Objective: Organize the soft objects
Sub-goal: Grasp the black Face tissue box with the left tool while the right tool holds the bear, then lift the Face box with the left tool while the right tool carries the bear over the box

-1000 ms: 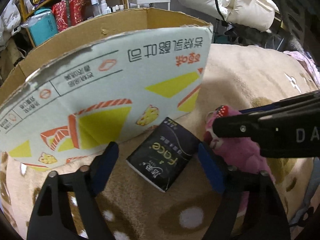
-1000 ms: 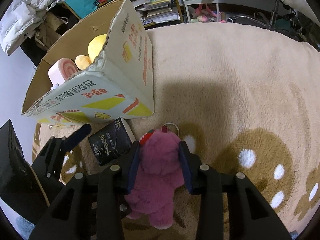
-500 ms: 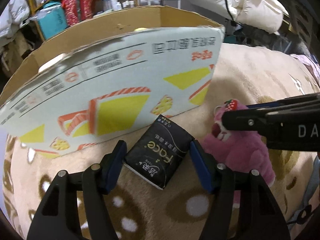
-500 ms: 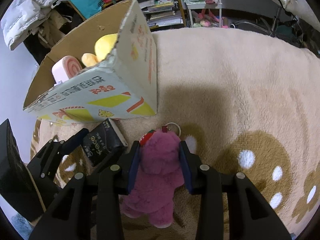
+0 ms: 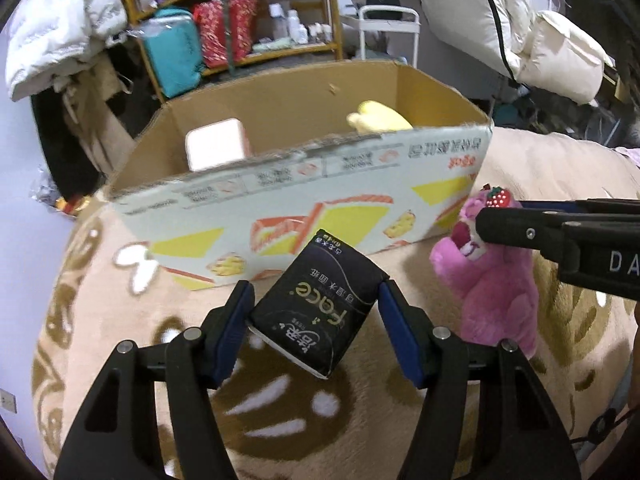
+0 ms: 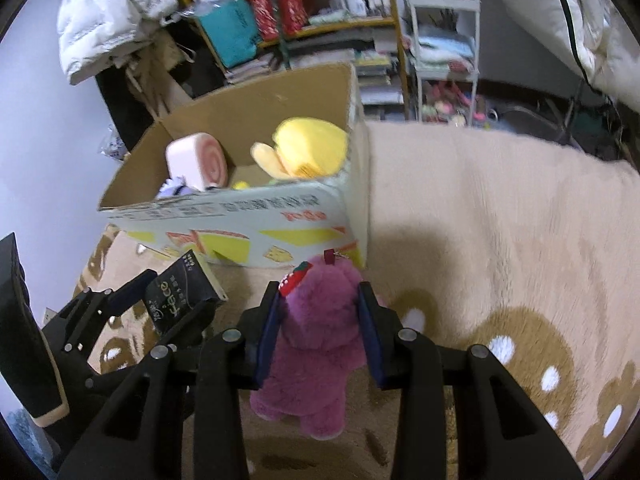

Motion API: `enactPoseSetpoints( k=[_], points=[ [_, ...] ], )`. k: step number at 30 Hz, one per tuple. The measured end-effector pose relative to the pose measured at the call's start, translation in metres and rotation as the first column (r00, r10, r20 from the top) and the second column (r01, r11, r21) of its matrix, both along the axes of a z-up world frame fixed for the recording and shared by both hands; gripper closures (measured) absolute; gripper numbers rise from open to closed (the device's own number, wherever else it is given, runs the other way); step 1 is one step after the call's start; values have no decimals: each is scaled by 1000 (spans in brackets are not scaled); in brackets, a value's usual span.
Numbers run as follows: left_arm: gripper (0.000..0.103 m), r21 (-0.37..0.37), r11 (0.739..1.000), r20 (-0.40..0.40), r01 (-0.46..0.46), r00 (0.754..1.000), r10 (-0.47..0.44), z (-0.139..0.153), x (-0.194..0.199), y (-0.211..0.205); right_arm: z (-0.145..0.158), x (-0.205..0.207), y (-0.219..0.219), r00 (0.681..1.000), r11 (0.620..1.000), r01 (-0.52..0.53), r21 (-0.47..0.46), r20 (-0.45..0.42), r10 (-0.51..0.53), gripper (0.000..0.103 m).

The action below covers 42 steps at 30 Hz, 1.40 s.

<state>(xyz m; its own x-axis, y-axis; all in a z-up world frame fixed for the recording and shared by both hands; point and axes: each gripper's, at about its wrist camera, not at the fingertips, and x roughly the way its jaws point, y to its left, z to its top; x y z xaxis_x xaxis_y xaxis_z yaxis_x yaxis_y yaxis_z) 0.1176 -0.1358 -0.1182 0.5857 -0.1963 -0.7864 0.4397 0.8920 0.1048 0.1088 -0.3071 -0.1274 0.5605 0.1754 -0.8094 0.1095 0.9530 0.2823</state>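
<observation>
Cluttered shelves [image 6: 304,20] stand behind a beige blanket [image 6: 500,220] where a cardboard box [image 5: 288,200] sits open, holding a pink roll cushion [image 6: 198,160] on the left and a yellow plush [image 6: 308,146] on the right. In front of it, the left gripper [image 5: 314,314] clamps a black tissue pack [image 5: 320,300], lifted and tilted. Just beside it to the right, the right gripper [image 6: 320,316] squeezes a pink bear [image 6: 316,344] by its head, body dangling.
</observation>
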Motion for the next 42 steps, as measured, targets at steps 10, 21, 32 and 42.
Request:
enactPoseSetpoints(
  k=[10,21,32,42],
  points=[
    [40,-32,993,151,-111,982,115,48,-24,34,39,-27,21,988,995,-26,-99,147,41,64],
    [40,-76,980,387,-183,900,198,113,-43,48,81,-40,36,933,972,58,-228,359,28,64],
    [40,-103,975,519,-197,825,221,158,-22,51,114,-15,48,874,955,92,-281,483,58,64],
    [40,-106,975,546,-194,808,220,159,12,46,128,13,51,837,947,94,-306,540,92,64]
  ],
)
